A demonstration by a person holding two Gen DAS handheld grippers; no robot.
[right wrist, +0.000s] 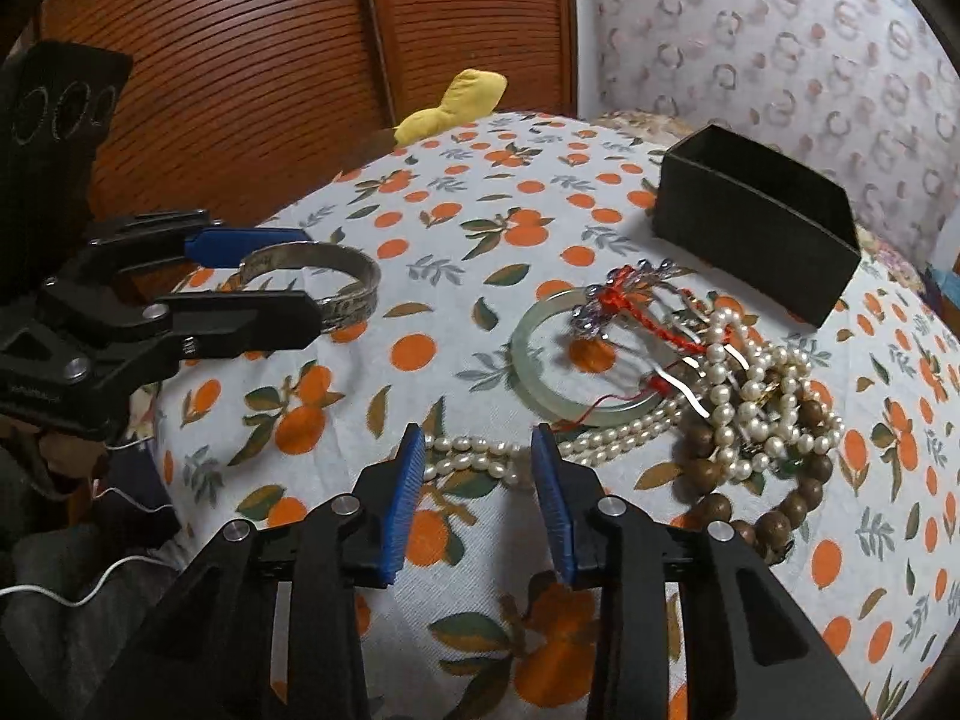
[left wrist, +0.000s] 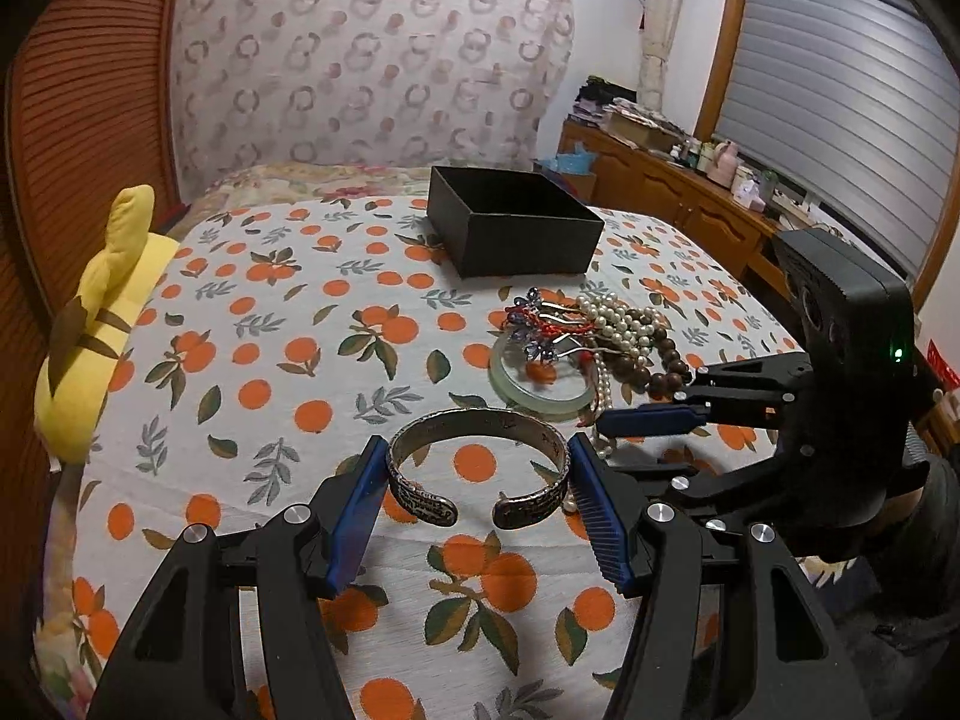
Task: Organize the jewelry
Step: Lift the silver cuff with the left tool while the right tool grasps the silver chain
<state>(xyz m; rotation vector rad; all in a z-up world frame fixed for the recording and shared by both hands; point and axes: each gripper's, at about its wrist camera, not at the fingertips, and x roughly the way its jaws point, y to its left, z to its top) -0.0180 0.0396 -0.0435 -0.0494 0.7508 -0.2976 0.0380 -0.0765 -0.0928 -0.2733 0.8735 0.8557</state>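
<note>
My left gripper [left wrist: 477, 456] holds a silver cuff bracelet [left wrist: 477, 426] between its blue pads, its opening toward the camera; it shows in the right wrist view too [right wrist: 336, 276]. My right gripper [right wrist: 477, 444] is open, its fingers either side of a pearl strand [right wrist: 474, 459] lying on the cloth. A pile lies beyond: pale green jade bangle [right wrist: 540, 384], red-corded hairpins [right wrist: 624, 300], white pearl necklaces [right wrist: 744, 384] and a brown wooden bead bracelet [right wrist: 774, 516]. An open black box [left wrist: 510, 222] stands at the back.
The table wears an orange-fruit print cloth [left wrist: 288, 324]. A yellow plush toy [left wrist: 102, 312] lies at its left edge. A wooden cabinet [left wrist: 672, 186] with clutter stands at the right, a slatted wooden door [right wrist: 270, 78] behind.
</note>
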